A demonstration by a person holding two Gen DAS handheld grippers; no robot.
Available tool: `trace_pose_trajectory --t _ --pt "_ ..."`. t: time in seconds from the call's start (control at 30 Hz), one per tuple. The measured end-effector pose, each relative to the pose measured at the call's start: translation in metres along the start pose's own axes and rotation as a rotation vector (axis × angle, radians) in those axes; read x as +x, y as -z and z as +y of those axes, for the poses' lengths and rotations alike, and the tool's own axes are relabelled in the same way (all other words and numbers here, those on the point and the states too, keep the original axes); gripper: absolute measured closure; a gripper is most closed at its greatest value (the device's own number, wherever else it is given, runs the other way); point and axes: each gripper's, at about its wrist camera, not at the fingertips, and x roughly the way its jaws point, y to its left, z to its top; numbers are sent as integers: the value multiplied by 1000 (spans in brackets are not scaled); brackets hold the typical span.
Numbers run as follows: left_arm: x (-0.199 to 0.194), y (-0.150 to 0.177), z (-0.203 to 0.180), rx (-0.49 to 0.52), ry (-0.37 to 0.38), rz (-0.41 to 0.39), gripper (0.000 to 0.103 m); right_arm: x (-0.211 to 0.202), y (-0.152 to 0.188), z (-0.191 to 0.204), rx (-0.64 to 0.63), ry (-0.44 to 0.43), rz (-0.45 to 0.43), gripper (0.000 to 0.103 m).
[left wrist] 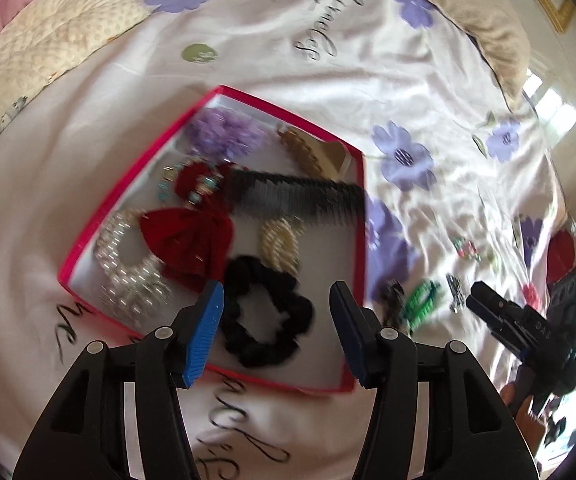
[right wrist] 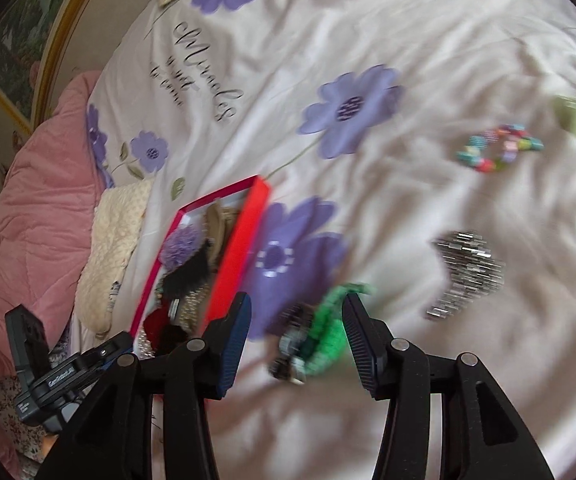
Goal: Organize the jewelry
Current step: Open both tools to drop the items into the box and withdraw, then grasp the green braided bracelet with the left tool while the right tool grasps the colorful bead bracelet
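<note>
- The left gripper (left wrist: pixel 276 312) is hovering over the near edge of the red box (left wrist: pixel 212 96) lying on the bed, its jaws spread and pinching nothing; the black scrunchie (left wrist: pixel 268 312) is sitting in the box directly beneath the gap, not touched by either pad.
- The right gripper (right wrist: pixel 296 334) is hanging over the bedspread (right wrist: pixel 407 40) just right of the box, jaws spread and empty, with the green beaded bracelet (right wrist: pixel 327 332) lying between and below them.
- That bracelet is looking light, floppy and knobbly; a pinch across its bunched middle is likely to hold better than 1 at a single strand, which could slide off the pads.
- A dark clip (right wrist: pixel 288 360) is lying against the bracelet's left end and may come along if the pinch lands too far left.
- Farther right on the bed, the silver sequin piece (right wrist: pixel 467 272) is looking flat and slippery, and the coloured bead bracelet (right wrist: pixel 495 150) is lying well apart at the far right.
- The soft bedding is likely giving under pressure, so jaws may be snagging fabric.
</note>
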Motion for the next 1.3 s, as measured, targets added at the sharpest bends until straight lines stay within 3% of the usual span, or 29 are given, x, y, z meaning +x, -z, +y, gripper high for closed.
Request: trace_pose_trajectory --t 0.33,0.77,1.07,1.3 --pt "-7 19 -58 132 49 18 49 -40 15 -49 55 90 -35 52" --pt "18 37 -110 284 76 100 49 -39 5 -70 61 140 -11 52" --pt "60 33 -162 464 96 166 49 -32 -33 -85 48 196 -30 52" --pt "103 23 -184 531 77 217 47 -17 -75 -108 58 272 -67 52"
